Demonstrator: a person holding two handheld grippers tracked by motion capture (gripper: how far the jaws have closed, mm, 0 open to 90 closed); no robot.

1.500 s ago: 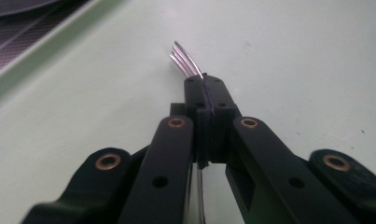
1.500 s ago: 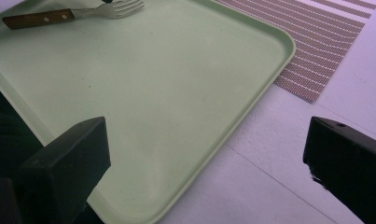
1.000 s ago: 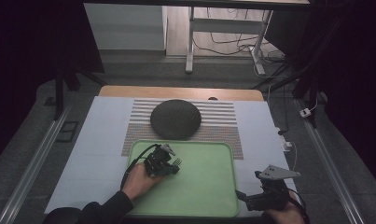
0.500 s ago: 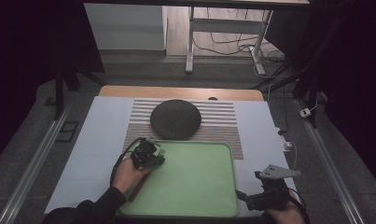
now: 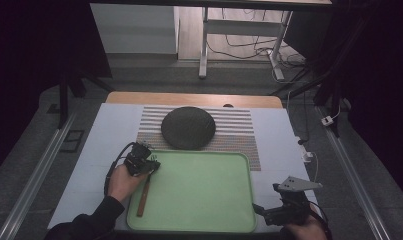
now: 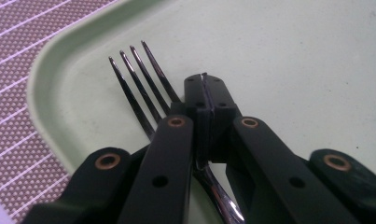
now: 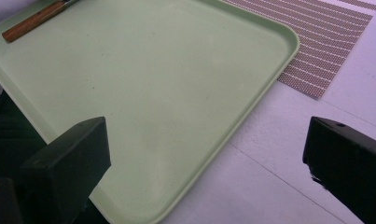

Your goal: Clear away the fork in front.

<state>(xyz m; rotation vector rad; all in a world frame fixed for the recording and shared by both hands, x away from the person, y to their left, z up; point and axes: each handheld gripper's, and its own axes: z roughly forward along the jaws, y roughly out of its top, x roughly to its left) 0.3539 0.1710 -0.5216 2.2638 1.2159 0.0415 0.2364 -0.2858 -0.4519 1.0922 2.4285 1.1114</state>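
Fork (image 6: pixel 143 88) neck pinched between left gripper (image 6: pixel 205 93) jaws over tray (image 6: pixel 293 56).

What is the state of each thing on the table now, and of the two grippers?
Left gripper: shut on the fork's neck.
Right gripper: open, holding nothing, near the tray's corner.
Fork: lying in the tray along its left side, tines over the tray floor.
Green tray: flat on the table, holding the fork.
Dark round plate: flat on the striped mat.
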